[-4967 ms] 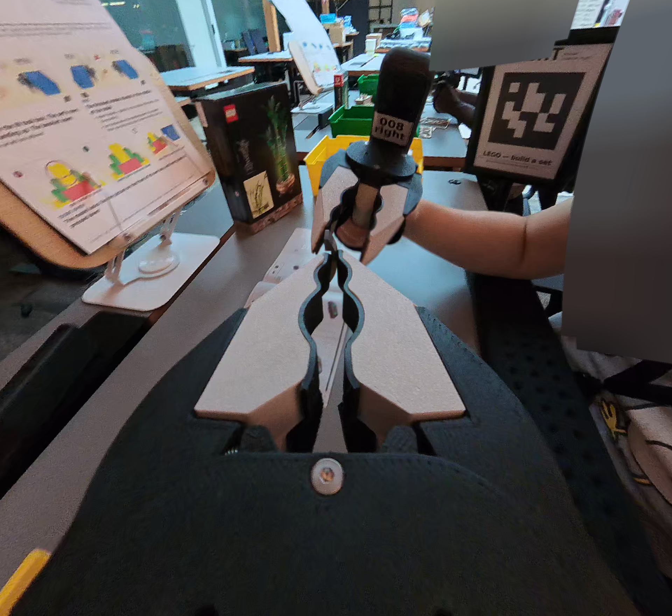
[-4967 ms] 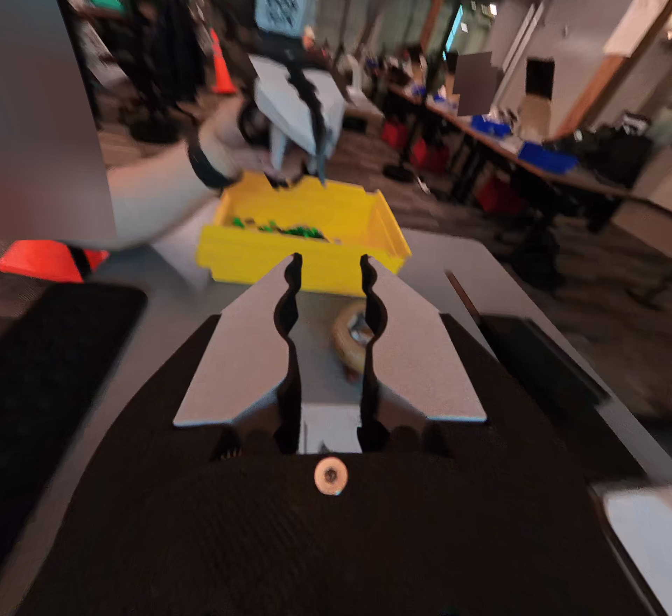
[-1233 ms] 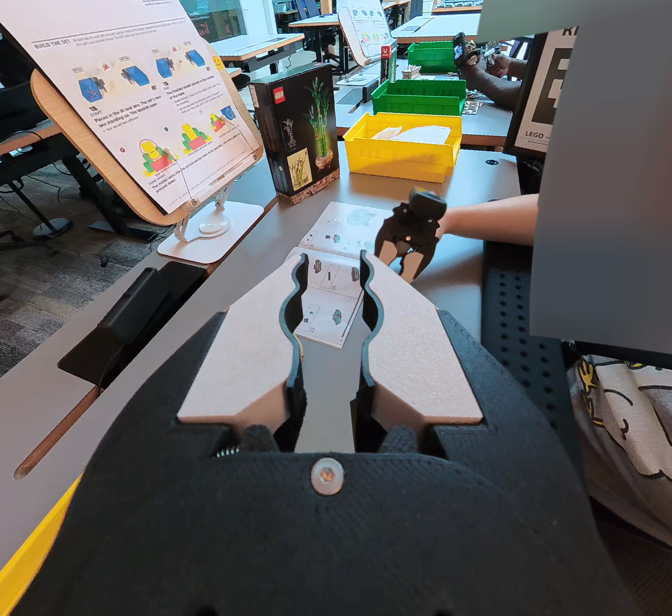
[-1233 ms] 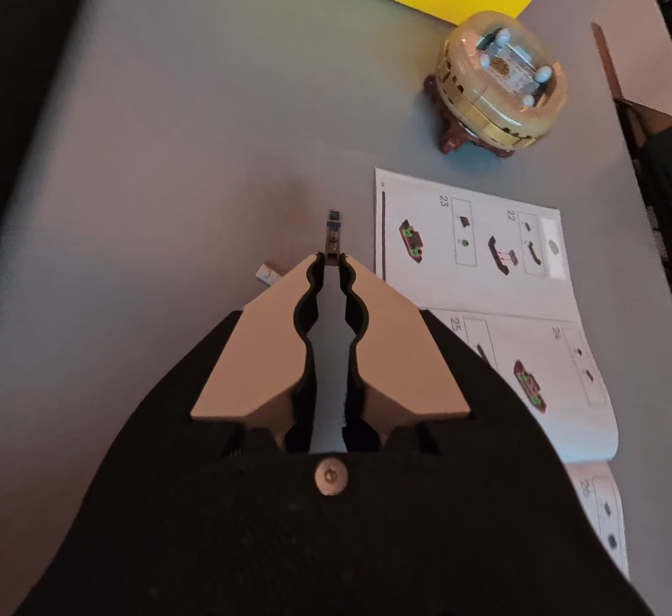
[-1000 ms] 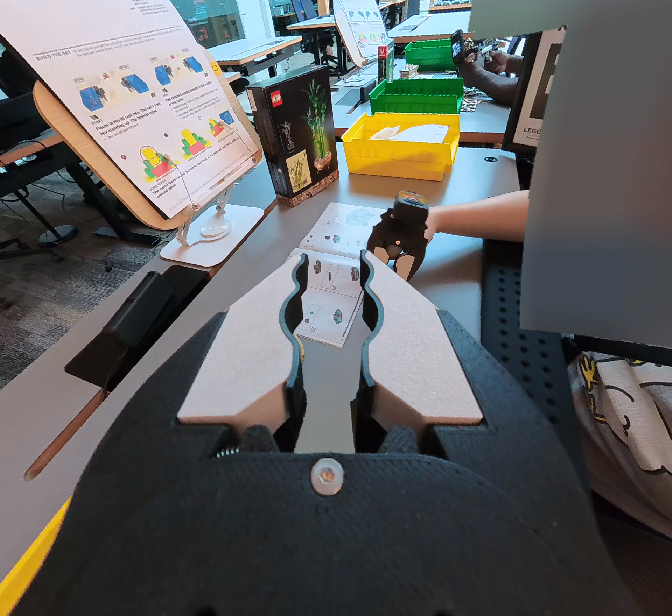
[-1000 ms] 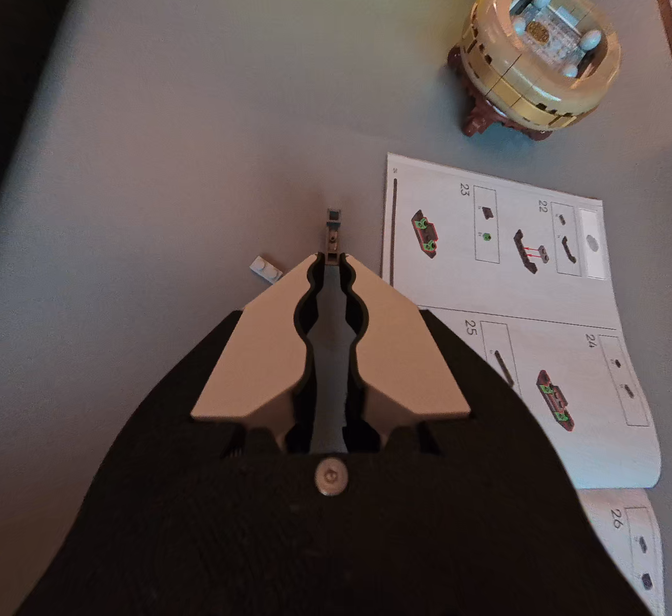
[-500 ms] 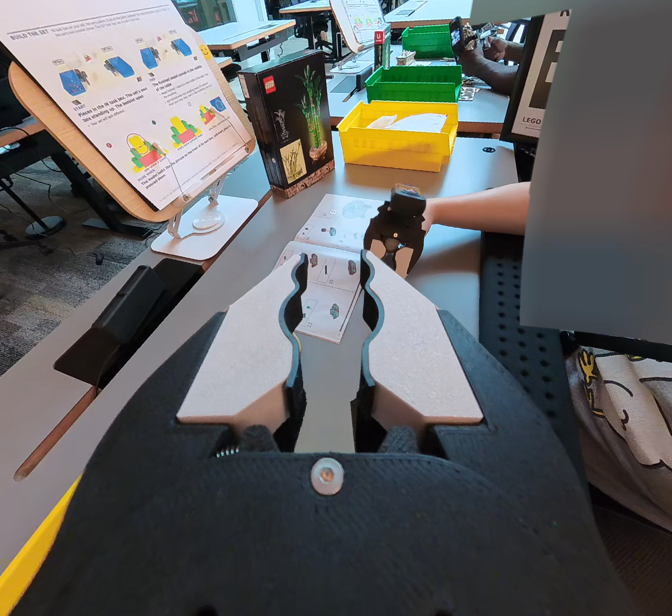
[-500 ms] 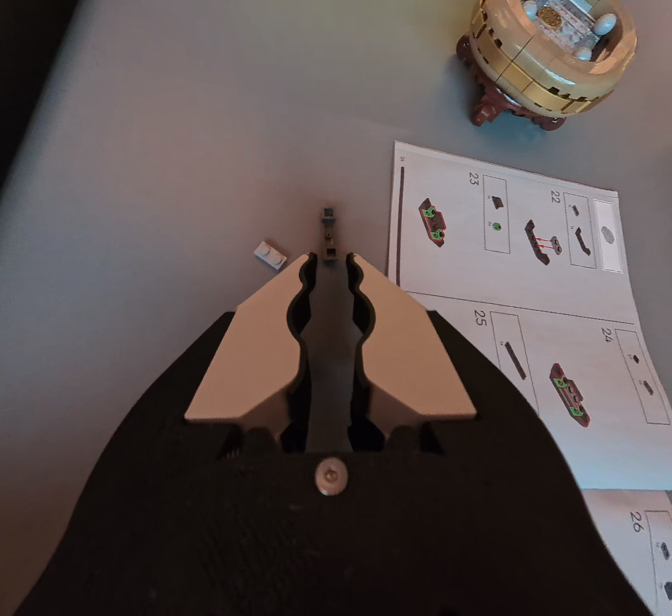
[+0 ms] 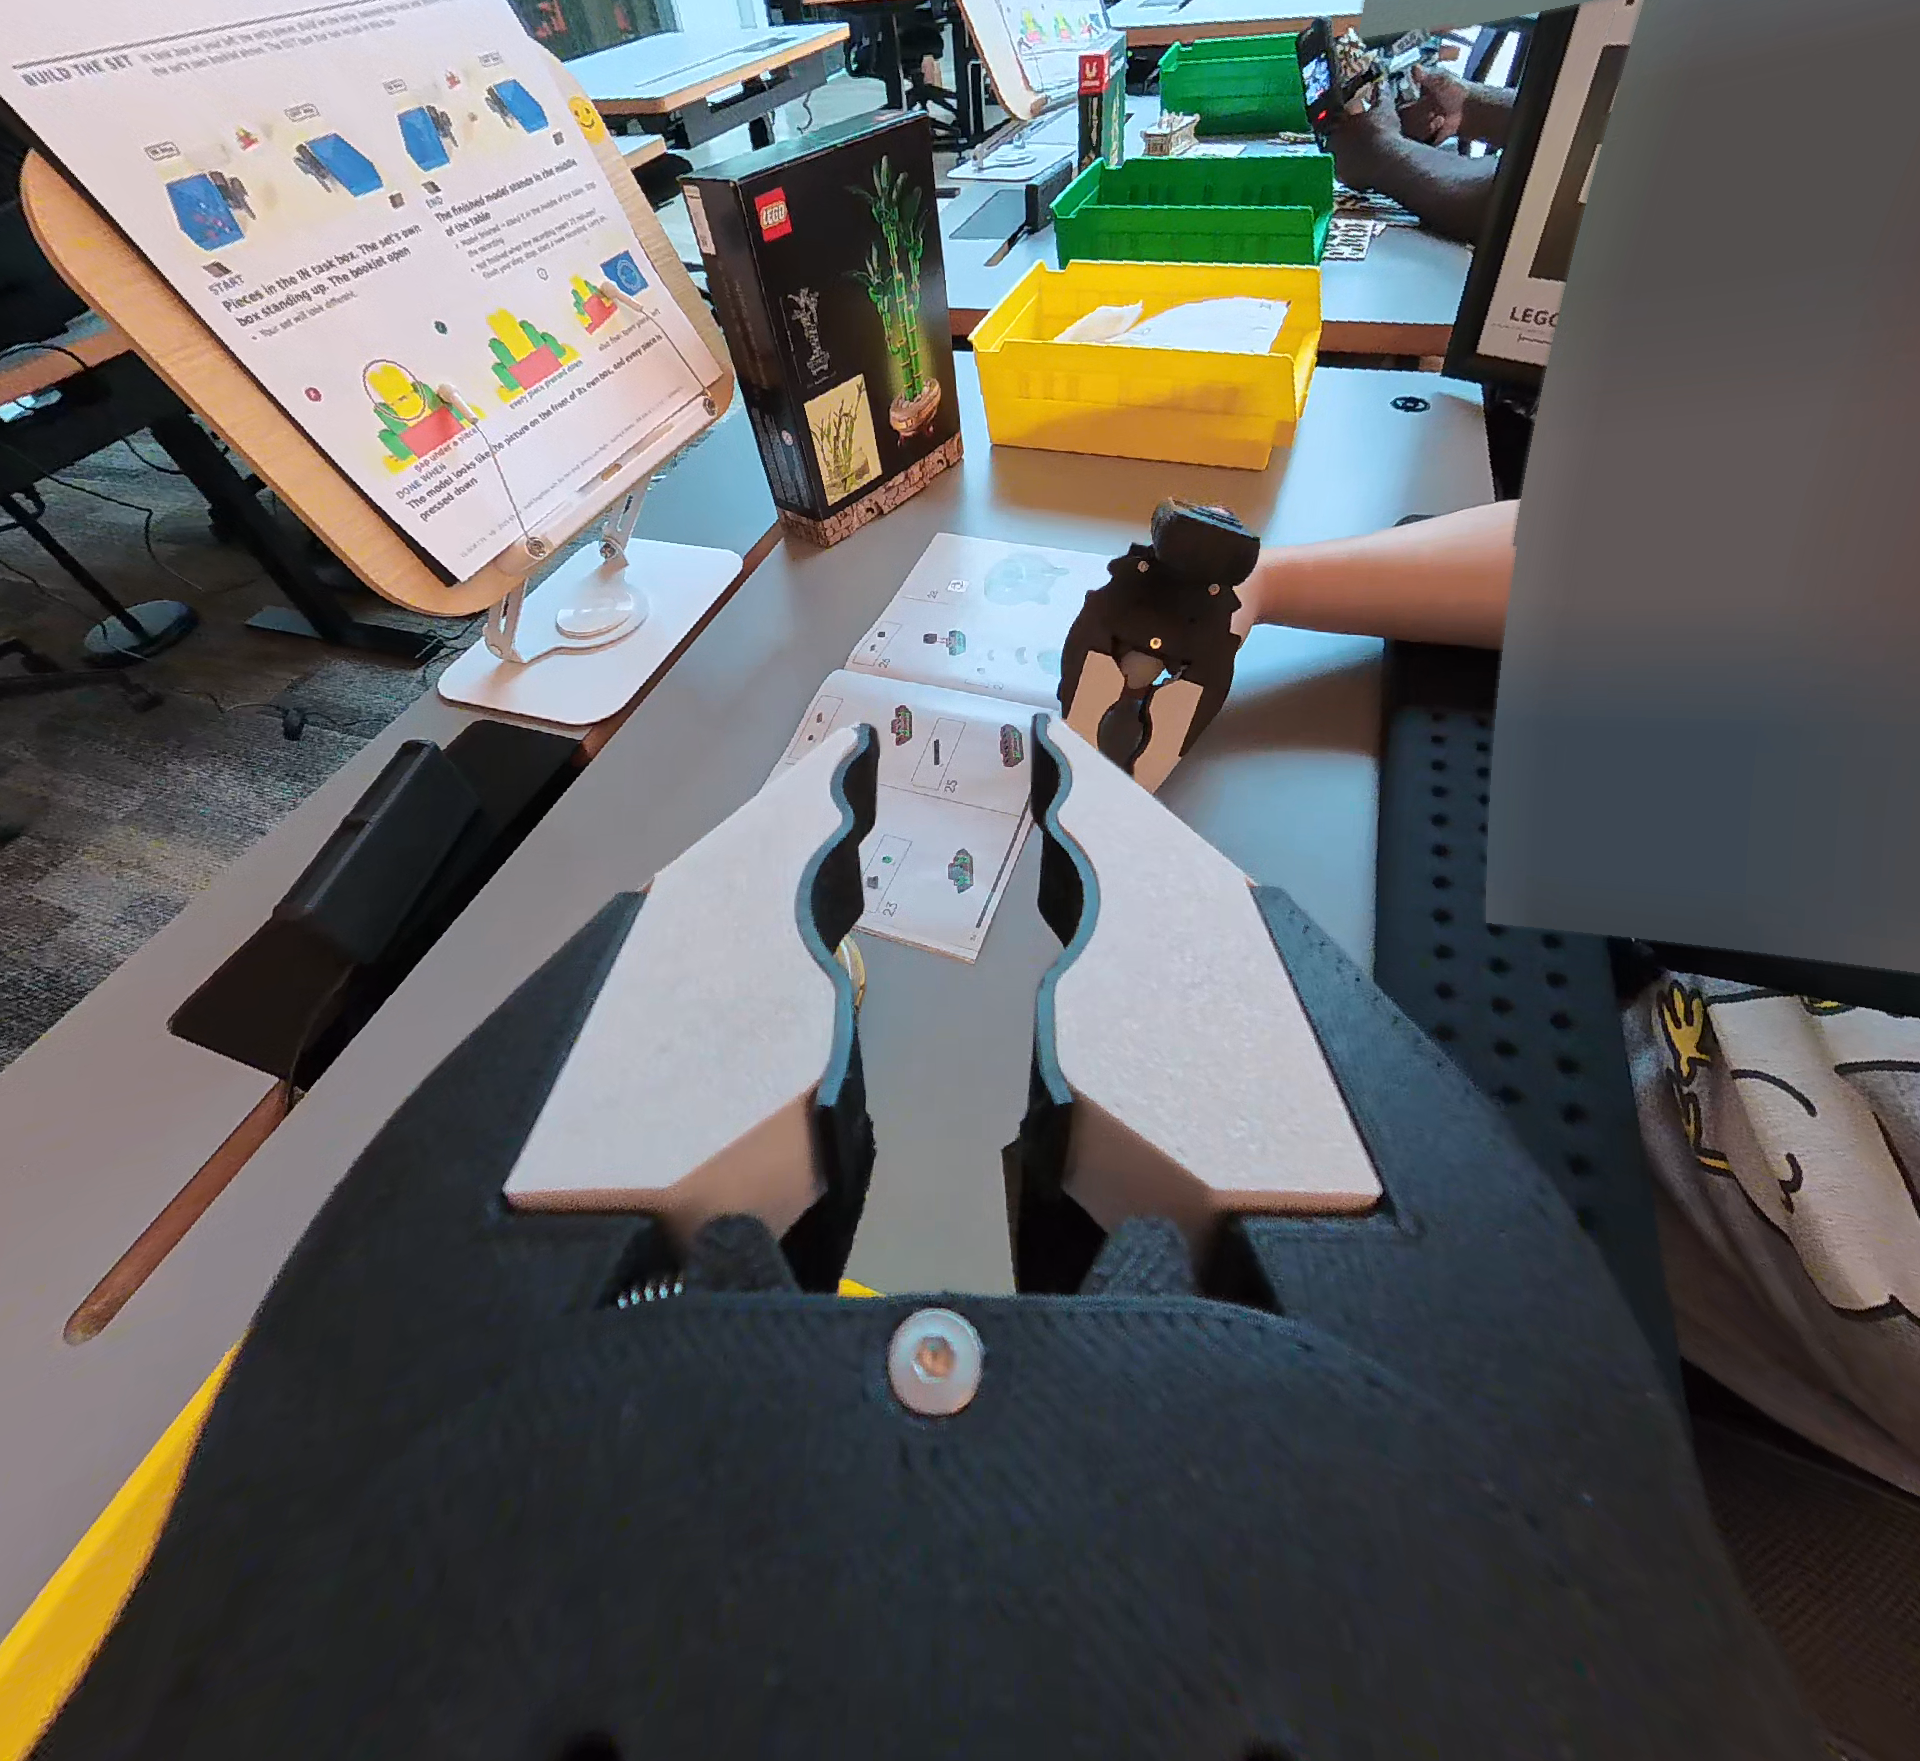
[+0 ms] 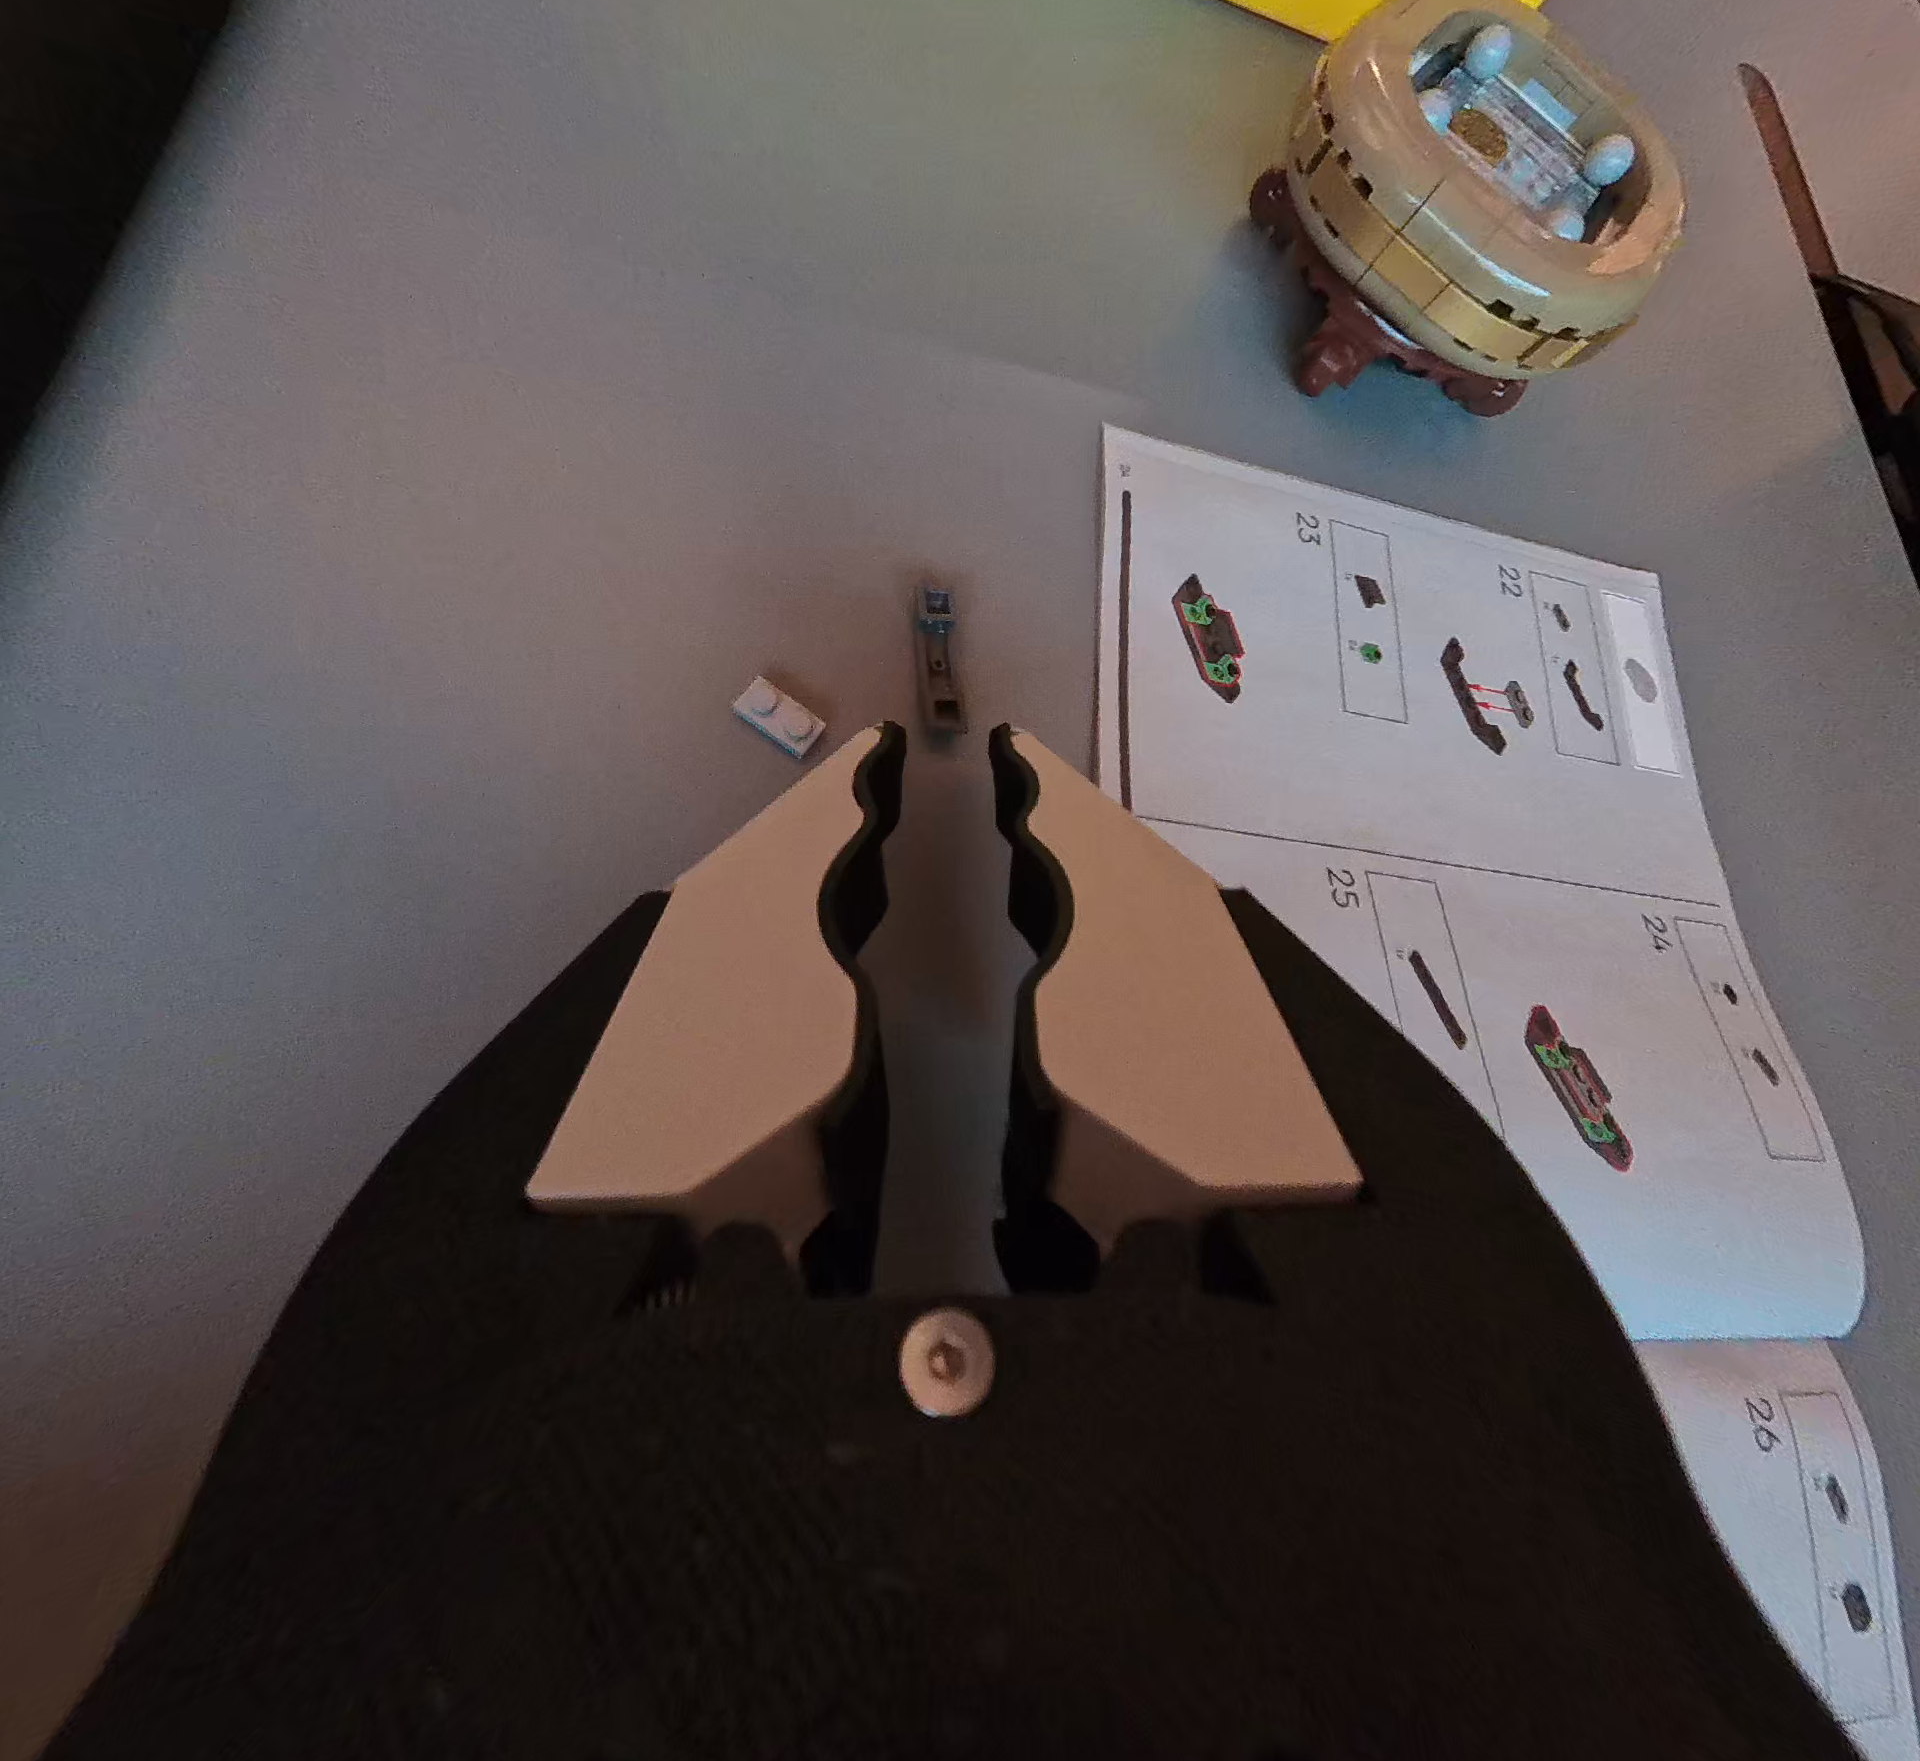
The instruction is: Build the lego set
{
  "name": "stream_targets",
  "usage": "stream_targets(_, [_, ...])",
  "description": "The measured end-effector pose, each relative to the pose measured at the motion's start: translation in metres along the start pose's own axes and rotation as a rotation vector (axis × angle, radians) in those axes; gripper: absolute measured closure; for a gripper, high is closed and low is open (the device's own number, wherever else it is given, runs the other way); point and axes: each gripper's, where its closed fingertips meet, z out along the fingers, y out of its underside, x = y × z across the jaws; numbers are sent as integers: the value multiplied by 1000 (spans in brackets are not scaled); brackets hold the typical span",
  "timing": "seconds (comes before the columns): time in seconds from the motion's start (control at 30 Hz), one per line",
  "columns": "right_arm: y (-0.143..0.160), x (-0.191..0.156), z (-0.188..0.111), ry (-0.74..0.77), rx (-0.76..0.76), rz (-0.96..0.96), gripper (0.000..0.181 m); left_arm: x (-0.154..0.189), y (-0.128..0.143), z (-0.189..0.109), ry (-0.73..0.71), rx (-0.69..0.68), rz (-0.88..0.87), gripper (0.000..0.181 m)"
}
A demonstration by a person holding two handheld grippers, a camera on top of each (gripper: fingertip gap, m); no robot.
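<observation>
Right claw [image 10: 943,732] agape above slim, seemingly grey piece [image 10: 938,664] on table [image 10: 416,361].

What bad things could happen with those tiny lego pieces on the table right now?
The narrow grey piece lies free just beyond the open right gripper; a careless move forward could flick it away. The small light plate sits close beside the gripper's finger and might get knocked too. Both pieces are tiny and pale against the grey table, so they could be hard to find again. The tan pot stands well clear.
</observation>
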Motion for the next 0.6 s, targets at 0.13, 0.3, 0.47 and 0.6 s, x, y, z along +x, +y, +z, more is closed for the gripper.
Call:
stream_targets(0.13, [-1, -1, 5, -13, -3, 1, 165, -1, 0, -1, 0, 0, -2, 154])
stream_targets(0.3, [-2, -2, 10, -21, -9, -3, 166, -1, 1, 0, 0, -7, -2, 154])
stream_targets(0.47, [-2, -2, 10, -28, -5, 11, 166, 0, 2, 1, 3, -15, 3, 154])
stream_targets(0.6, [-2, -2, 10, -31, -3, 23, 166, 0, 4, 3, 3, -25, 2, 154])
